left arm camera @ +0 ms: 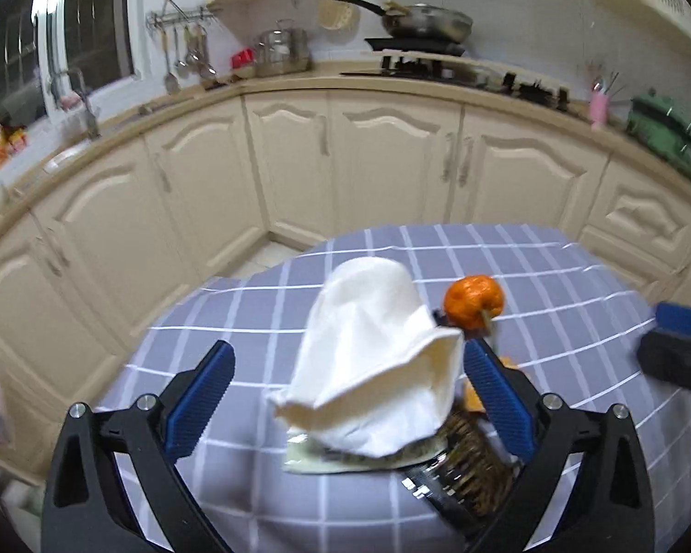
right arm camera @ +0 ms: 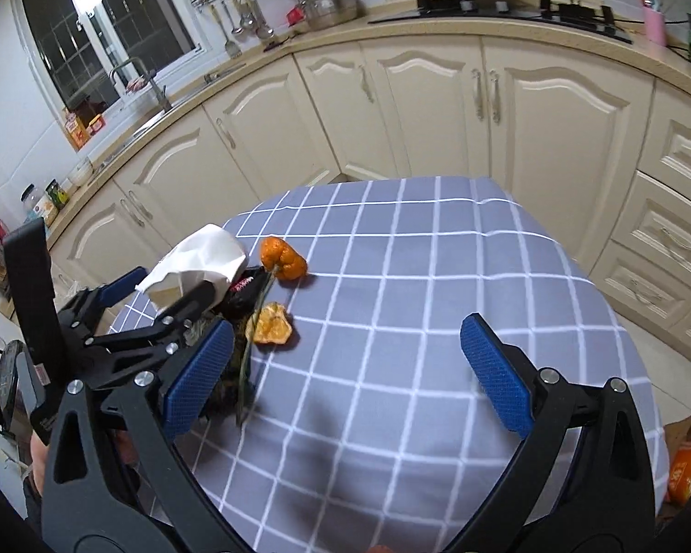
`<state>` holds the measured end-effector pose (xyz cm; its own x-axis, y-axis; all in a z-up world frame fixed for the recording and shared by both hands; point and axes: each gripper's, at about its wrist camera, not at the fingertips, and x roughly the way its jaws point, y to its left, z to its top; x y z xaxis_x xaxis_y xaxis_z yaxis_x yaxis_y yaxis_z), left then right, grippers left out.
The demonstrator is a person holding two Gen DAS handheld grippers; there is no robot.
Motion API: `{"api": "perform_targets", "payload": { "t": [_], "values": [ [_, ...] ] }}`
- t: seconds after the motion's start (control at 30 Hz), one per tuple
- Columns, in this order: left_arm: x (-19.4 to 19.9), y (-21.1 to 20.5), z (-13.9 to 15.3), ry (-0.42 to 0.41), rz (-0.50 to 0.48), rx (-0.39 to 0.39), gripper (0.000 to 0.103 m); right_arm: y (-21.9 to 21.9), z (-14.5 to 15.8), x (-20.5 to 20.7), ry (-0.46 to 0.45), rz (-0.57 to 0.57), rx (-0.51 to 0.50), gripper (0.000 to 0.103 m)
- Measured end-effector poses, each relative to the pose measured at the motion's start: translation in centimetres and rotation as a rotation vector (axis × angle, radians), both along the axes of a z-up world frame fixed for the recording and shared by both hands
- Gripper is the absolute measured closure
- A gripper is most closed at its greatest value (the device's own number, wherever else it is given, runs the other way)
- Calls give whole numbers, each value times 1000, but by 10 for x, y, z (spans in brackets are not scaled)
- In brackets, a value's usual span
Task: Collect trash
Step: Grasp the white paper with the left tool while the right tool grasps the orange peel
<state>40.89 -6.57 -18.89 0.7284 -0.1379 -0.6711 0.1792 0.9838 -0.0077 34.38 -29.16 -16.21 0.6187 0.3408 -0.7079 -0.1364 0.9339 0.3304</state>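
A crumpled white napkin [left arm camera: 368, 359] rests on a pile of trash on the blue checked tablecloth [left arm camera: 553, 285]. Under it lie a pale flat wrapper [left arm camera: 318, 461] and a dark shiny snack wrapper [left arm camera: 465, 474]. My left gripper [left arm camera: 350, 391] is open, its blue fingers on either side of the napkin. An orange peel [left arm camera: 473, 302] with a green stem sits just beyond. In the right wrist view the napkin [right arm camera: 198, 258], two orange peels [right arm camera: 283, 258] [right arm camera: 272, 322] and the left gripper [right arm camera: 166, 290] lie to the left. My right gripper [right arm camera: 348, 380] hangs open over bare cloth.
Cream kitchen cabinets [right arm camera: 437, 106] curve around the table's far side, with a narrow strip of floor between. The counter holds a stove with a pan [left arm camera: 424, 23] and a sink with a tap [right arm camera: 138, 73]. An orange bag [right arm camera: 688, 470] lies on the floor at the right.
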Motion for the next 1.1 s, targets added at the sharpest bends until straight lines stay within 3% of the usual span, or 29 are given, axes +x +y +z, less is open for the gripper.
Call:
{"api": "perform_targets", "payload": {
  "t": [0.03, 0.07, 0.27, 0.33, 0.4, 0.47, 0.5, 0.7, 0.9, 0.93, 0.97, 1.0, 1.1],
  "values": [
    [-3, 1, -1, 4, -3, -22, 15, 3, -1, 4, 6, 13, 5, 6],
    [-3, 3, -2, 12, -10, -44, 35, 9, -3, 9, 14, 28, 10, 7],
    [-8, 24, -5, 22, 16, -107, 35, 38, -16, 34, 63, 80, 24, 24],
    [-11, 34, -5, 14, 44, -119, 36, 51, -23, 45, 95, 107, 19, 37],
    [-14, 44, -5, 10, 61, -141, 36, 61, -31, 53, 121, 119, -9, 66],
    [-19, 50, -5, 8, 62, -158, 36, 63, -32, 54, 125, 116, 1, 78],
    [-20, 52, -5, 7, 62, -163, 36, 62, -30, 50, 117, 119, 22, 91],
    [-28, 58, 3, -22, 71, -189, 36, 45, -10, 20, 50, 96, 48, 96],
    [-52, 53, 19, -72, 59, -170, 36, 39, -4, 7, 62, 82, 13, 92],
    [-57, 53, 22, -83, 62, -167, 36, 42, -3, 8, 57, 84, 1, 85],
    [-63, 54, 26, -99, 67, -156, 36, 47, -2, 10, 47, 85, -15, 51],
    [-68, 55, 28, -109, 72, -144, 36, 51, -1, 12, 28, 84, -30, 26],
    [-78, 62, 26, -129, 98, -127, 36, 71, -4, 24, 14, 113, -95, 28]
  ]
}}
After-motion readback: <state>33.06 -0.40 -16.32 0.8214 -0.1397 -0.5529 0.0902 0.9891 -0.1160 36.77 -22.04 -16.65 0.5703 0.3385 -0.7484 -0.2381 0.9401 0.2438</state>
